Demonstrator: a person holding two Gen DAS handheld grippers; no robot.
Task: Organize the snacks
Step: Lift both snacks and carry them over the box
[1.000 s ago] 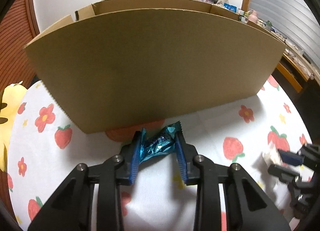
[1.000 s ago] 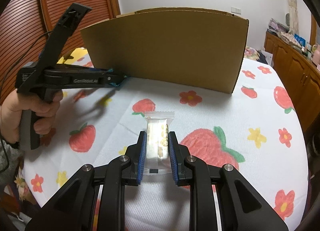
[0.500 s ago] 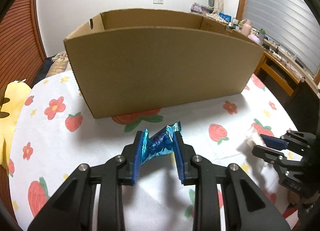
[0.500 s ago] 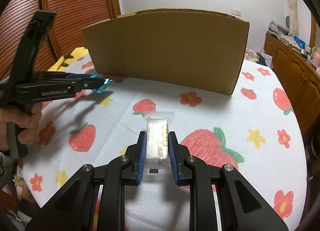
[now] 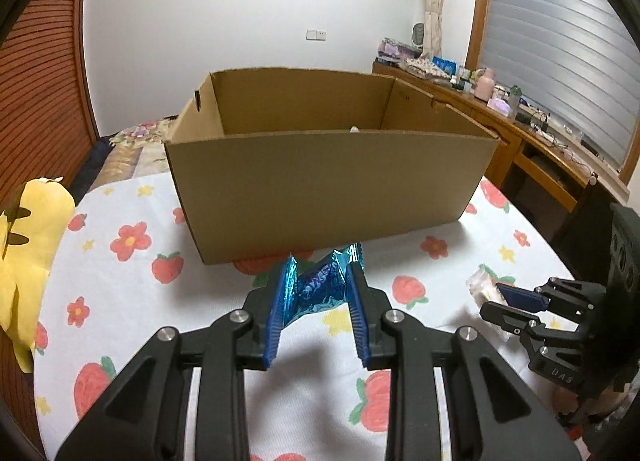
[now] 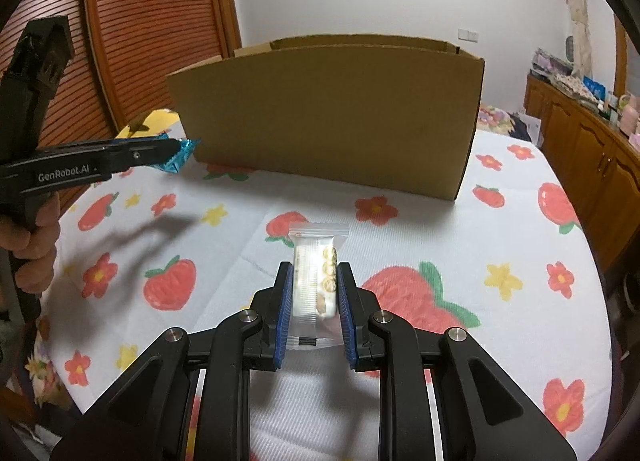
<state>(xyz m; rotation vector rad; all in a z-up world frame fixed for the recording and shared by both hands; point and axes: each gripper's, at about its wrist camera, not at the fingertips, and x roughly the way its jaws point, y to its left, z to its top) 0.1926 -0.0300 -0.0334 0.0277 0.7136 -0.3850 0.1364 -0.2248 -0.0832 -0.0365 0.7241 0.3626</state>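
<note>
Short of the box's near rim [image 5: 332,135], left tool [image 5: 318,293] grips blue wrapper [image 5: 320,287]; right tool [image 6: 316,293] grips clear packet [image 6: 316,277].

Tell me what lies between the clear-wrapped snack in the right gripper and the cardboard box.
Only bare tablecloth with printed strawberries and flowers lies between the clear-wrapped snack and the cardboard box; the right wrist view shows it.

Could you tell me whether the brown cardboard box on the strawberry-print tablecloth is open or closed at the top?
Open. The brown cardboard box has no lid or flaps across its top; the left wrist view sees its inner walls.
</note>
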